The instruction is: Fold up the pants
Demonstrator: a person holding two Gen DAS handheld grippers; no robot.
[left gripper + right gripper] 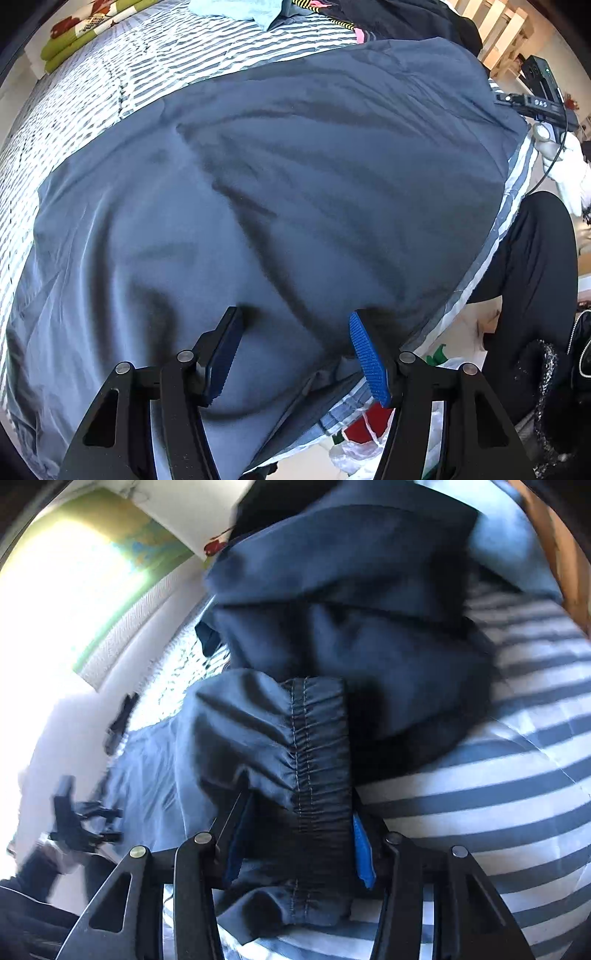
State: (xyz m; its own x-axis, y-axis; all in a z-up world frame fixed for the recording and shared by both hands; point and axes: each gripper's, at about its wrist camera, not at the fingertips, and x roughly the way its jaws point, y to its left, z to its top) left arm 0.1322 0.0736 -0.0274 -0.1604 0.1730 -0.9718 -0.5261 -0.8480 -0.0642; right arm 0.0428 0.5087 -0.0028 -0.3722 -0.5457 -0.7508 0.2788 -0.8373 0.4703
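Observation:
Dark blue pants [280,192] lie spread over a blue-and-white striped bed [122,77]. My left gripper [295,314] points down at the cloth near the bed's edge. It is open, with only flat fabric between its fingers. In the right wrist view the gathered elastic waistband [317,760] of the pants runs lengthwise between the fingers of my right gripper [299,812]. Both blue pads [364,853] show beside the band, so the jaws stand loose around it. More of the pants [351,590] is bunched up beyond, over the striped bed [517,775].
A pile of dark and light clothes [369,18] sits at the far side of the bed, next to a green flowered cushion [81,29]. A gloved hand [569,173] and a person's black-clad leg [532,266] are at the right. A plastic bag [365,439] lies on the floor.

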